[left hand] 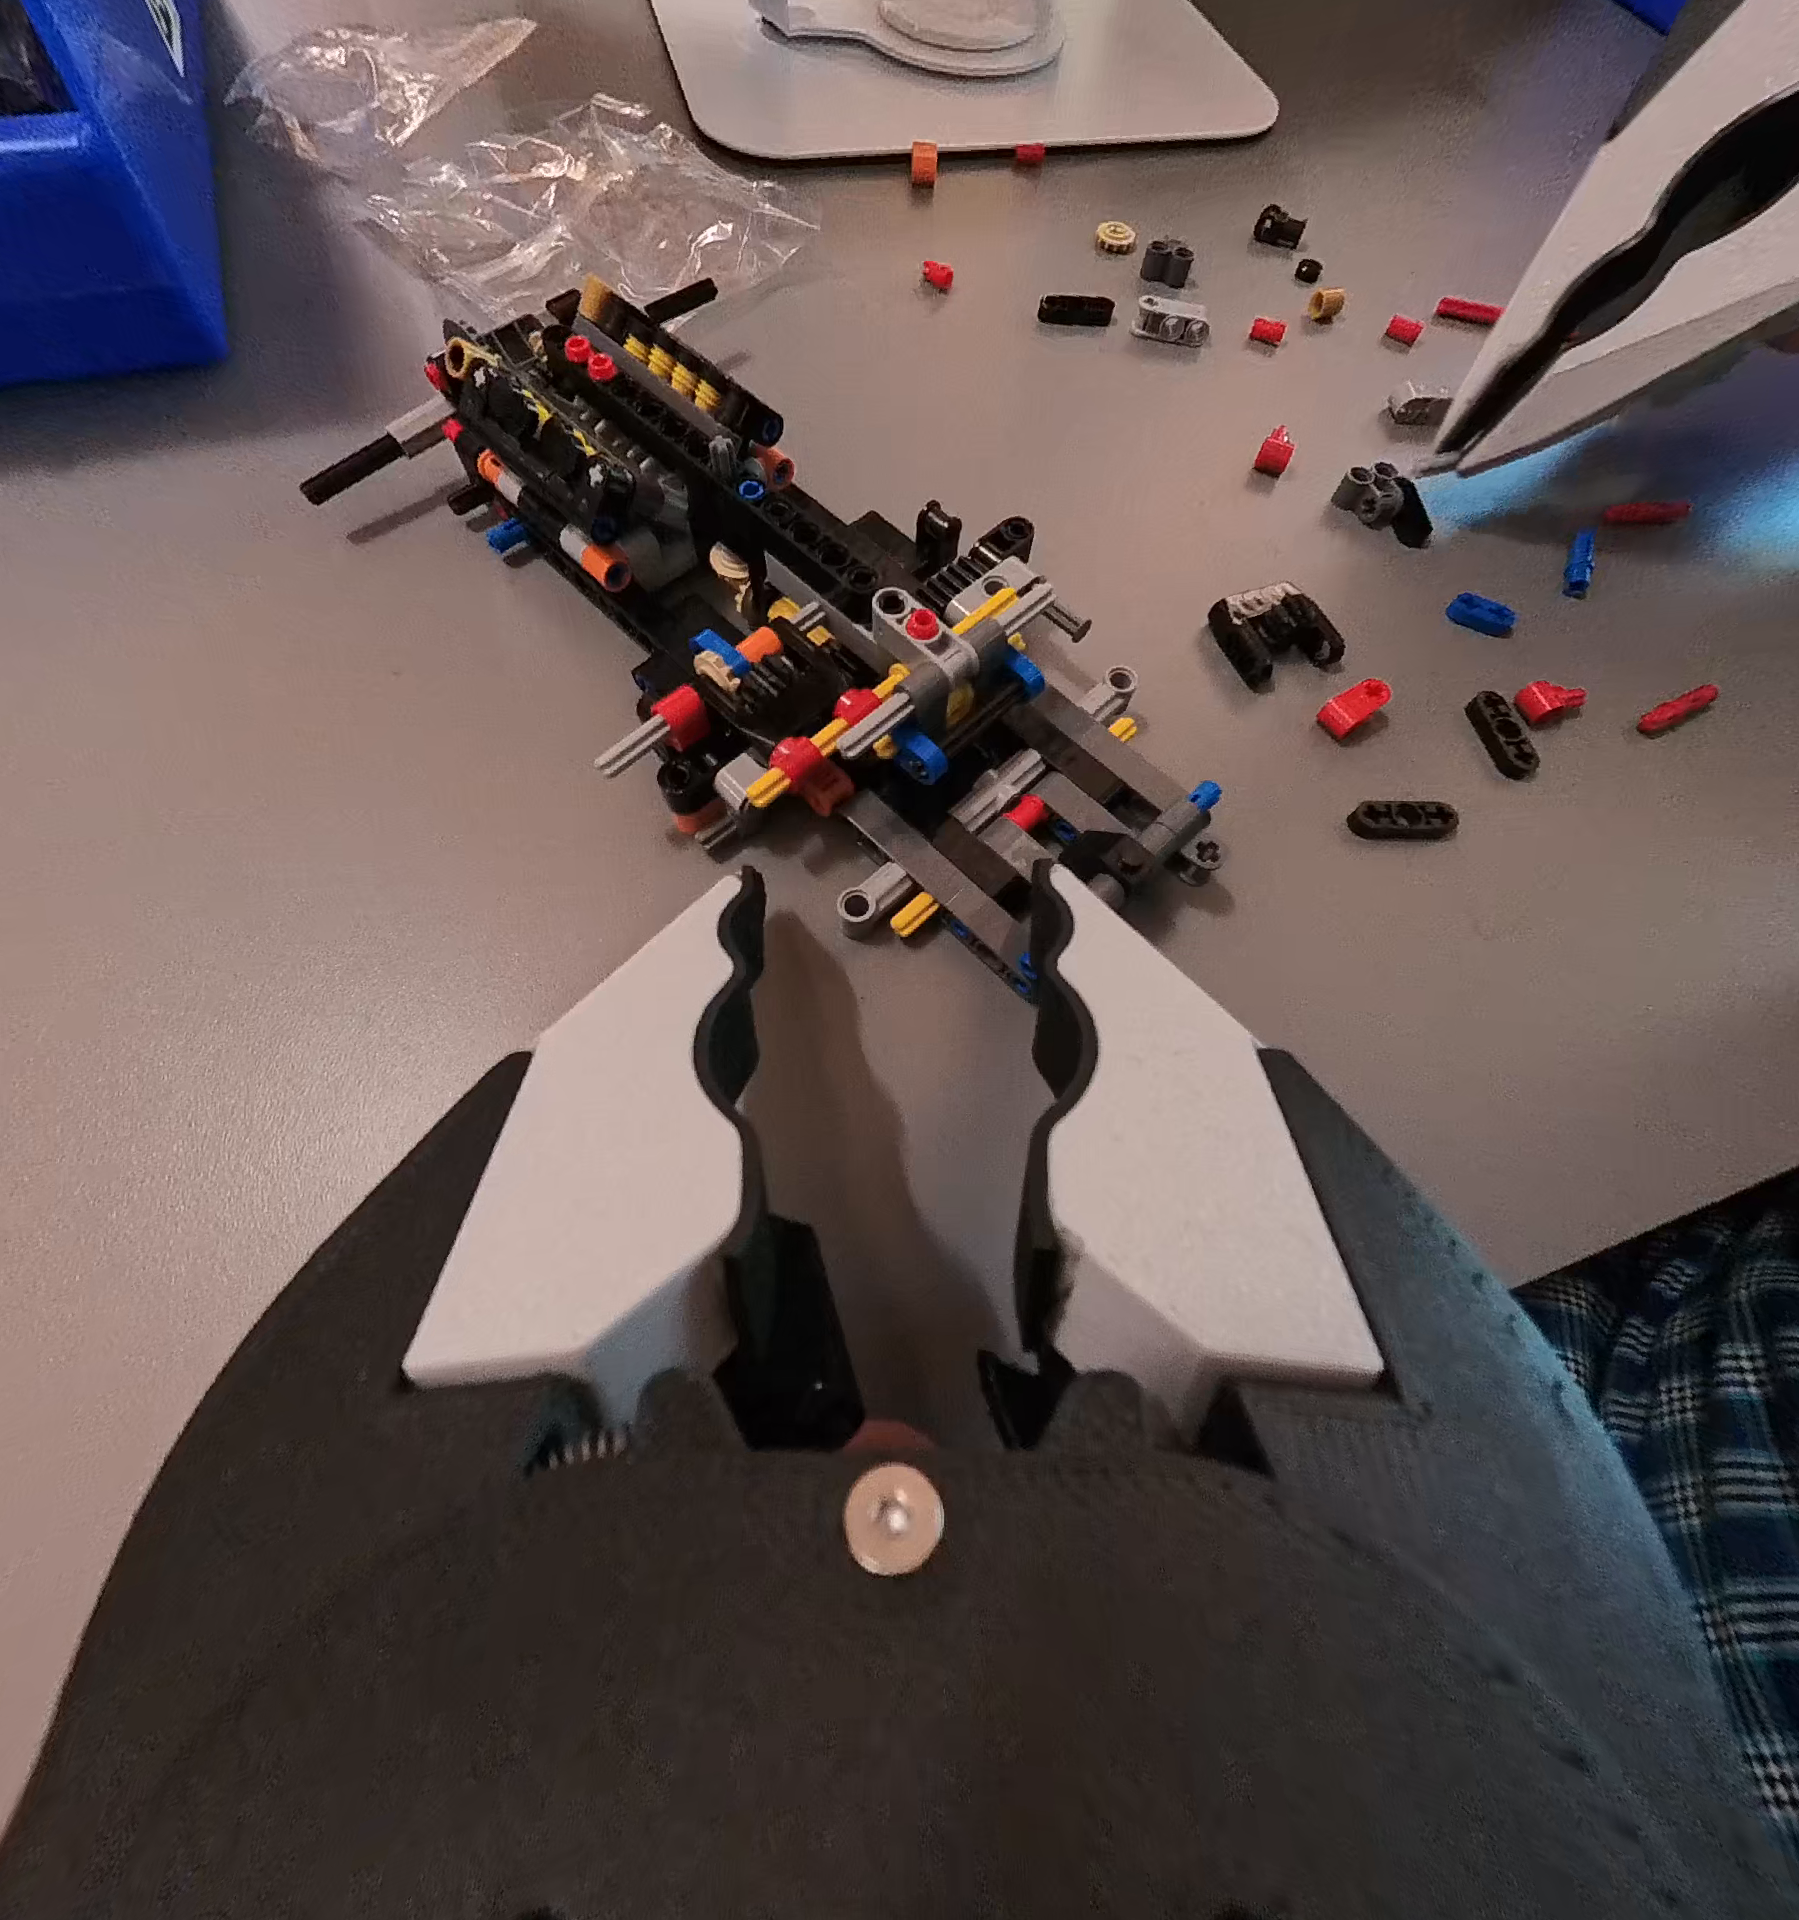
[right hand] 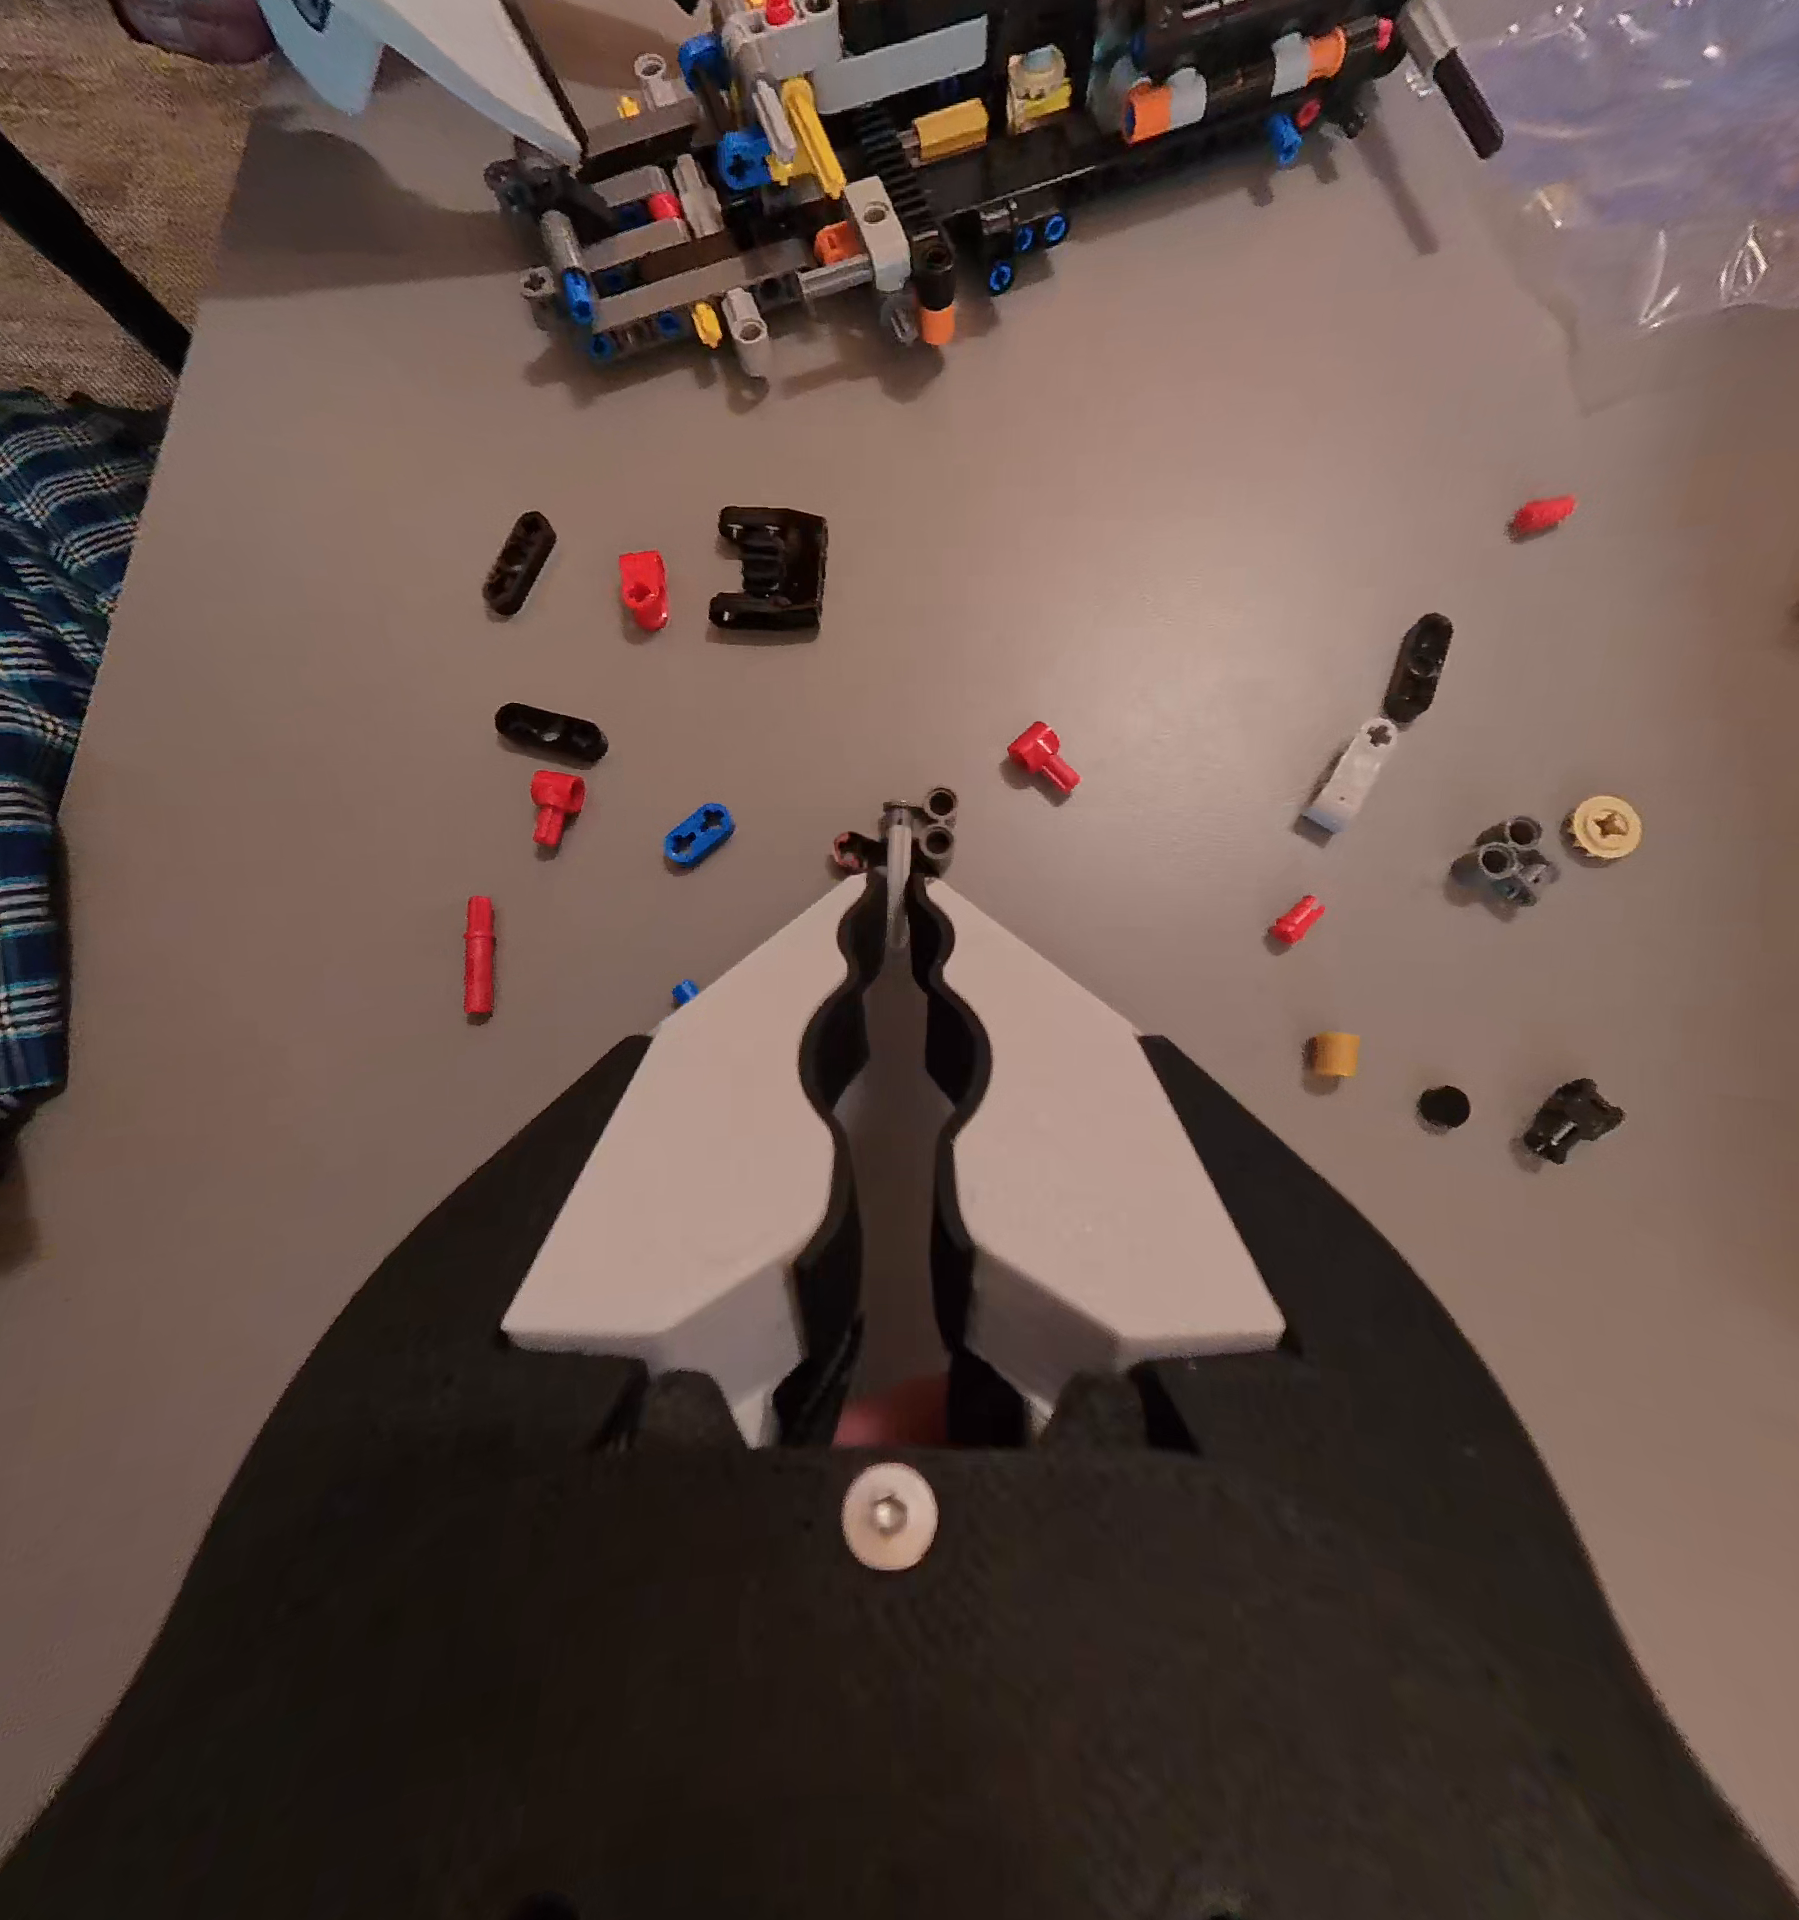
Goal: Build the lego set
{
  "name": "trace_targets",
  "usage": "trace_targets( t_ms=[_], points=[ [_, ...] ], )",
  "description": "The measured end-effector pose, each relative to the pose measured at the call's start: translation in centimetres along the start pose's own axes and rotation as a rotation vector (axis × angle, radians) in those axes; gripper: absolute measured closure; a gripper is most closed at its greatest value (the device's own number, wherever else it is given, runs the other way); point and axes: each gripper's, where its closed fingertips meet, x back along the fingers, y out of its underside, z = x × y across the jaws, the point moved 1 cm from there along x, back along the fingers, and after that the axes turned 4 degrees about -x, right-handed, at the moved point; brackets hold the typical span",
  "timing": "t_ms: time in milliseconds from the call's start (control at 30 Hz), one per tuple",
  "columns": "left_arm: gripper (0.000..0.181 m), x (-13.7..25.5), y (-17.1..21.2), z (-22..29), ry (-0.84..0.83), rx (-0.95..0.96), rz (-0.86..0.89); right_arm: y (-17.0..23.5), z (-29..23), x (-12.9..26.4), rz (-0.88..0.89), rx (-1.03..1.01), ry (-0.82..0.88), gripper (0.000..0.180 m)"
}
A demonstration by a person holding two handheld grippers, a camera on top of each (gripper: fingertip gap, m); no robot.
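Observation:
The partly built lego chassis (left hand: 770, 623), black and grey with red, yellow and blue pins, lies diagonally on the grey table; it also shows at the top of the right wrist view (right hand: 822, 177). My left gripper (left hand: 895, 883) is open, and the chassis's near corner reaches between its fingers. My right gripper (right hand: 890, 883) is shut on a thin grey axle (right hand: 897, 883) that carries a dark grey double connector (right hand: 939, 821). In the left wrist view the right gripper (left hand: 1446, 457) is low over the table at the right, with that connector (left hand: 1378, 494) at its tip.
Loose red, black and blue pieces (right hand: 646, 587) are scattered right of the chassis. A blue bin (left hand: 64, 208), clear plastic bags (left hand: 583, 208) and a pale flat stand base (left hand: 978, 104) lie beyond. Plaid cloth (left hand: 1726, 1403) is at the table's near edge. The grippers' ends are close to 20 cm from one another. Between my right fingertips and the pale flat stand base (left hand: 978, 104) there is roughly 25 cm.

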Motion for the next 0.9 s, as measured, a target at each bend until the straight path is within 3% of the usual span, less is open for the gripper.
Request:
trace_targets(
  t_ms=[900],
  points=[
    [0.135, -0.1, 0.1, -0.1, -0.011, -0.005, -0.011, 2.6, -1.2, 3.1, -0.002, 0.033, -0.036, 0.179]
  ],
)
